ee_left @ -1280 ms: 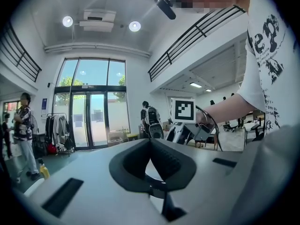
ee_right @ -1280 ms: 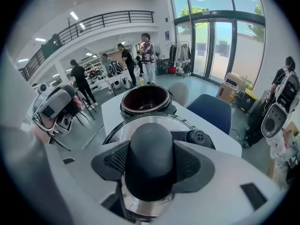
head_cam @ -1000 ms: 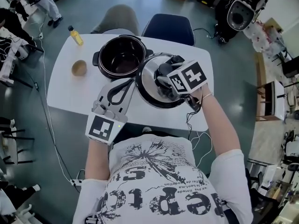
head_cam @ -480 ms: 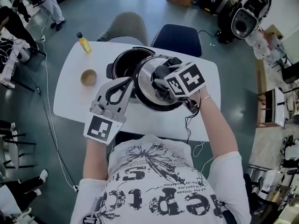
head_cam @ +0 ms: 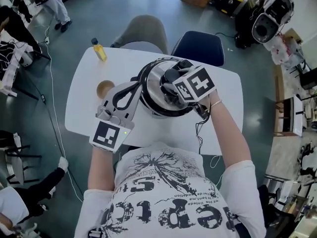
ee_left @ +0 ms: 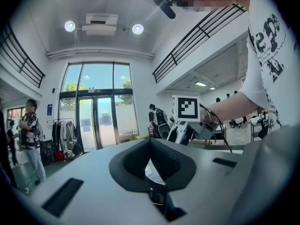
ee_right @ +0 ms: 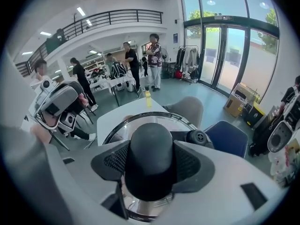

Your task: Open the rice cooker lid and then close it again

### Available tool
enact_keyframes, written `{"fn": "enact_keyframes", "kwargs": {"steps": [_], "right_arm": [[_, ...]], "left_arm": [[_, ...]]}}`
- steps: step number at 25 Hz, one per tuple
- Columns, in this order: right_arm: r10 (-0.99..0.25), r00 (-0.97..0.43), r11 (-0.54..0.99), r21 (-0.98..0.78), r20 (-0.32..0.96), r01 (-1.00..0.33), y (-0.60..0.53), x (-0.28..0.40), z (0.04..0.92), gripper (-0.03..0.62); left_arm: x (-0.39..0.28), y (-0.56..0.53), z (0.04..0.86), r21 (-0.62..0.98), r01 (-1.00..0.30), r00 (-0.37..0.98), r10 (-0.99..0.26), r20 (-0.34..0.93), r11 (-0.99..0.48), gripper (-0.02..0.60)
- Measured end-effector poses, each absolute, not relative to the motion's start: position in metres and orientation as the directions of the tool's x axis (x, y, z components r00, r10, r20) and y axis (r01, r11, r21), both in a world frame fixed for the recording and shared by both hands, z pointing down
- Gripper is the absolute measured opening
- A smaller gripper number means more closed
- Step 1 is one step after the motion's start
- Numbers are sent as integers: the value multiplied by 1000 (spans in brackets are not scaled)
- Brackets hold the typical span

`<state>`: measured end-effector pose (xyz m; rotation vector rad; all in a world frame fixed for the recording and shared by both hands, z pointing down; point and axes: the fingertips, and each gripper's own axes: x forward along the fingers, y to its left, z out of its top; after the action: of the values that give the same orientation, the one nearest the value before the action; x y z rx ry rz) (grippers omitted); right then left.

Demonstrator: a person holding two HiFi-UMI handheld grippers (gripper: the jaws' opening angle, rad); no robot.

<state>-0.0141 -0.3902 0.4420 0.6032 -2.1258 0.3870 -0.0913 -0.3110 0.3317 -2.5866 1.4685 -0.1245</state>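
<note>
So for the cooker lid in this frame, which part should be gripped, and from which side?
The black knob at the centre of the lid, taken from above with the fingers on opposite sides. It is the only raised part, round and standing upright, while the rest of the lid is broad and flat. The right gripper holds it this way.

My right gripper [head_cam: 171, 79] held the round glass-and-steel lid [head_cam: 152, 94] by its black knob [ee_right: 151, 158] over the middle of the white table [head_cam: 218, 128]. My left gripper [head_cam: 130, 90] lay just left of the lid. Further left stood a small wooden bowl [head_cam: 104, 89], with a yellow bottle [head_cam: 99, 50] behind it. A grey chair [head_cam: 145, 31] and a blue chair [head_cam: 200, 46] stood beyond the far edge.
</note>
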Motion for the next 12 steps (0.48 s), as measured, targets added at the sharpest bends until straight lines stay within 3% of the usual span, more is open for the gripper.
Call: {"fn": "enact_keyframes", "kwargs": {"steps": [12], "right_arm": [[-284,-453,814,-37,845,-579,-421,-49,467,293]], "left_arm": [[-133,-343,339,-173,-832,535,-845,3,-528,12]]}}
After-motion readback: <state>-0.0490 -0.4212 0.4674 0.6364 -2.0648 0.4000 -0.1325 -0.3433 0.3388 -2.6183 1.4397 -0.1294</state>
